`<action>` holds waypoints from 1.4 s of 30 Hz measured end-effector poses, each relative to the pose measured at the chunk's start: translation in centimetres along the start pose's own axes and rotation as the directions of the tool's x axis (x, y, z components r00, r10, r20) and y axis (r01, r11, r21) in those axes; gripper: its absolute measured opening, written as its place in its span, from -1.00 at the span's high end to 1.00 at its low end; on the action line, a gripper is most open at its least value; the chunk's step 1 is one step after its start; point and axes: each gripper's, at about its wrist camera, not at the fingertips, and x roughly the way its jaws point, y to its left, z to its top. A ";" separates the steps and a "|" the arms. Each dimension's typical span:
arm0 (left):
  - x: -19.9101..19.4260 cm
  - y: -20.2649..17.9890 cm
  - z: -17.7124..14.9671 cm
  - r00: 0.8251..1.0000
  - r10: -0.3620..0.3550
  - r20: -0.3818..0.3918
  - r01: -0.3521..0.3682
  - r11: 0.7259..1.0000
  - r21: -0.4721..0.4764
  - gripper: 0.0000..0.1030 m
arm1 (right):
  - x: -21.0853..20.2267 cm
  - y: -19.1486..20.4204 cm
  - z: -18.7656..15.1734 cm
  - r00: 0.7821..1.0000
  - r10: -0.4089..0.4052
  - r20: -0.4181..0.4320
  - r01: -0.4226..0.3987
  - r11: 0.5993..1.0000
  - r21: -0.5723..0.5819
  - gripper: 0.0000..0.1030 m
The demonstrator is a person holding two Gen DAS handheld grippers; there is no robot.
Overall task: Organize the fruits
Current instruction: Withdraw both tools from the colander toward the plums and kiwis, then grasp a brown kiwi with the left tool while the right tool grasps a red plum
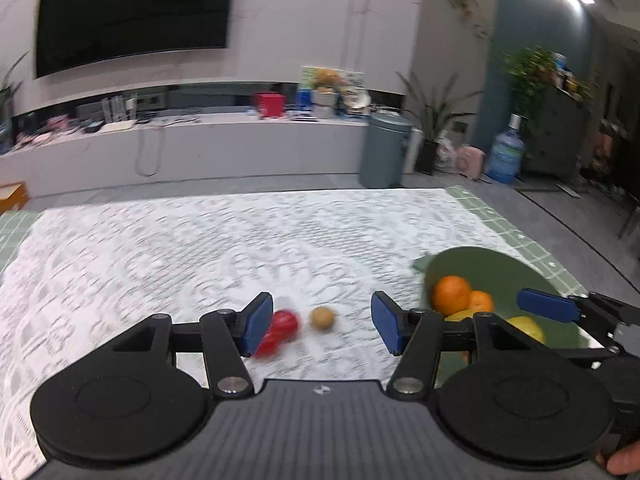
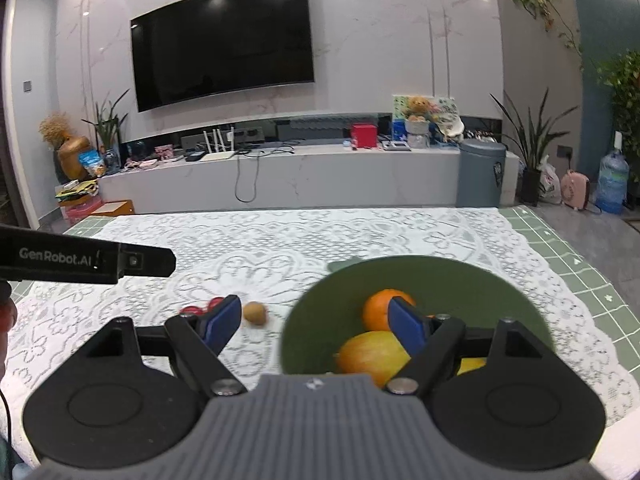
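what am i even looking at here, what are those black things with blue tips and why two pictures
There is no robot here: a person holds two hand grippers, each with a camera looking forward along its fingers, so there is one picture per gripper. The blue tips are finger pads. The left gripper and right gripper are both open and hold nothing. Below lies a white lace tablecloth. On it sit a small brown fruit, perhaps a kiwi, and some blurred red fruit. A green bowl holds an orange and yellowish fruit. The left gripper faces the loose fruit.
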 end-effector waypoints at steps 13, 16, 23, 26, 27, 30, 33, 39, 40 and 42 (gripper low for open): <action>-1.5 4.3 -4.7 0.994 0.109 -0.009 -0.109 0.993 -0.045 -0.29 | 0.7 5.4 -2.9 1.000 -0.006 0.016 0.008 0.994 -0.113 -0.45; -1.3 4.7 -5.3 0.993 0.119 -0.014 -0.119 0.992 -0.034 -0.29 | 1.3 6.2 -3.5 1.000 -0.012 0.009 0.014 0.987 -0.162 -0.31; -0.5 5.1 -6.0 0.995 0.096 -0.019 -0.097 0.995 -0.017 -0.12 | 2.9 7.0 -4.5 1.000 -0.016 -0.018 0.012 0.973 -0.231 -0.10; -0.2 5.0 -6.2 0.998 0.059 -0.025 -0.059 0.998 -0.015 -0.04 | 3.6 7.0 -4.7 0.999 -0.018 -0.028 0.011 0.968 -0.250 0.04; -0.1 4.9 -6.2 0.998 0.049 -0.028 -0.050 0.999 -0.012 -0.02 | 3.9 7.0 -4.8 0.999 -0.019 -0.031 0.010 0.967 -0.253 0.06; 0.5 4.7 -6.4 0.999 0.027 -0.042 -0.027 1.000 -0.005 0.04 | 4.5 7.1 -5.0 0.999 -0.019 -0.030 0.010 0.963 -0.270 0.09; 1.3 4.8 -6.4 0.998 0.020 -0.060 -0.021 1.000 -0.010 0.04 | 4.9 7.5 -4.9 1.000 -0.007 -0.021 0.000 0.956 -0.293 0.18; 3.2 5.3 -6.1 0.995 0.038 -0.088 -0.039 0.999 -0.019 0.06 | 6.5 8.5 -5.3 0.999 0.028 -0.045 -0.041 0.946 -0.321 0.28; 3.5 5.4 -6.0 0.995 0.039 -0.092 -0.041 0.999 -0.019 0.07 | 6.8 8.6 -5.3 0.998 0.029 -0.049 -0.043 0.946 -0.321 0.28; 4.0 5.6 -6.0 0.994 0.043 -0.105 -0.046 0.999 -0.021 0.09 | 7.6 8.7 -5.3 0.998 0.031 -0.058 -0.048 0.947 -0.317 0.28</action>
